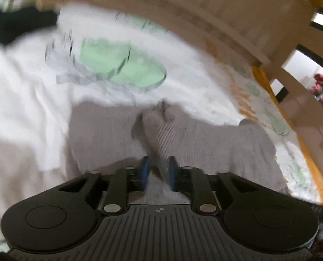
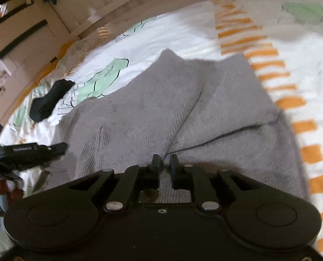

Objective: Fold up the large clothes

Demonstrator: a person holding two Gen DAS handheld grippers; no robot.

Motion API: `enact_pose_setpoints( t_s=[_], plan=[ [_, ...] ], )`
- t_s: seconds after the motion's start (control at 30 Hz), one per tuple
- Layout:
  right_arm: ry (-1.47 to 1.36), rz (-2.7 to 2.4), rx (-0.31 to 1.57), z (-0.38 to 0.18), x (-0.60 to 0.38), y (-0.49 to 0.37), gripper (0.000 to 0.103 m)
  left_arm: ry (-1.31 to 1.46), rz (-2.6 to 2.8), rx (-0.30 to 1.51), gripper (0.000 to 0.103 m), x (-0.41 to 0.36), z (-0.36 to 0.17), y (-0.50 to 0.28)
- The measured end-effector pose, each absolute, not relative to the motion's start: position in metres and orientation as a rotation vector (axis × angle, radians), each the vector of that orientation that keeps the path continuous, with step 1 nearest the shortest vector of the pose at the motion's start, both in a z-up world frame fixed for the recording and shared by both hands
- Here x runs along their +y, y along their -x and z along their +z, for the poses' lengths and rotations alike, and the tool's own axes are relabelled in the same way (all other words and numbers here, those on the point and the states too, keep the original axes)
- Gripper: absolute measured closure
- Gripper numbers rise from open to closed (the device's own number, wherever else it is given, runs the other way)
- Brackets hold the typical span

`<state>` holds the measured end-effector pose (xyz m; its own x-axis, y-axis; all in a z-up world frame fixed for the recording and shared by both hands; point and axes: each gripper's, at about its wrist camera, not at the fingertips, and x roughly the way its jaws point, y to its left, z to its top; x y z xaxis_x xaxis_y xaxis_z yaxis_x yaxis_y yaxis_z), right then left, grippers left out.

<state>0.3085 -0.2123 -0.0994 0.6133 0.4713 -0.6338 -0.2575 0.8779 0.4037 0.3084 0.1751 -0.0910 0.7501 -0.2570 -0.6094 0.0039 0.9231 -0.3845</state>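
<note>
A grey knit garment (image 2: 161,108) lies spread on a white bedsheet with green and orange print (image 2: 183,34). In the left wrist view the garment (image 1: 109,130) rises in a bunched ridge into my left gripper (image 1: 159,169), whose blue-padded jaws are shut on the cloth. In the right wrist view my right gripper (image 2: 164,163) is shut on a fold of the same garment where two creases meet. The other gripper's black body (image 2: 35,150) shows at the left edge of the right wrist view.
A dark garment (image 2: 50,100) lies on the sheet at the far left, also in the left wrist view (image 1: 15,28). A white cloth (image 1: 26,100) lies left of the grey garment. A wooden bed frame (image 1: 281,69) runs along the far side.
</note>
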Motion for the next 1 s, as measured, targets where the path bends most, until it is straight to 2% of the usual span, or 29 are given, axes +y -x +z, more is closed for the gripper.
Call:
enact_pose_setpoints(
  t_s=[0.07,0.1,0.13,0.2,0.27,0.37,0.43,0.7,1.0],
  plan=[
    [-0.245,0.419,0.742,-0.086,-0.212,-0.303,0.079,0.324,-0.155,0.652,0.066,0.169,-0.077,-0.302],
    [-0.234,0.419,0.711,-0.081,-0.211,-0.302,0.067,0.301,-0.161,0.633,0.058,0.164,-0.072,-0.302],
    [-0.224,0.427,0.679,-0.077,-0.209,-0.301,0.051,0.280,-0.167,0.621,0.053,0.159,-0.068,-0.305],
    [-0.206,0.453,0.630,-0.069,-0.202,-0.305,0.043,0.247,-0.188,0.607,0.037,0.146,-0.065,-0.311],
    [-0.182,0.471,0.615,-0.065,-0.192,-0.313,0.042,0.228,-0.205,0.607,0.033,0.135,-0.066,-0.319],
    [-0.151,0.495,0.597,-0.063,-0.179,-0.326,0.035,0.224,-0.192,0.623,0.031,0.123,-0.070,-0.332],
    [-0.143,0.504,0.595,-0.064,-0.171,-0.338,0.026,0.223,-0.166,0.641,0.028,0.118,-0.076,-0.343],
    [-0.060,0.462,0.622,-0.091,-0.161,-0.377,0.022,0.275,-0.010,0.729,0.026,0.148,-0.117,-0.371],
    [0.026,0.410,0.584,-0.121,-0.168,-0.375,0.020,0.247,-0.070,0.619,0.017,0.158,-0.139,-0.363]
  ],
)
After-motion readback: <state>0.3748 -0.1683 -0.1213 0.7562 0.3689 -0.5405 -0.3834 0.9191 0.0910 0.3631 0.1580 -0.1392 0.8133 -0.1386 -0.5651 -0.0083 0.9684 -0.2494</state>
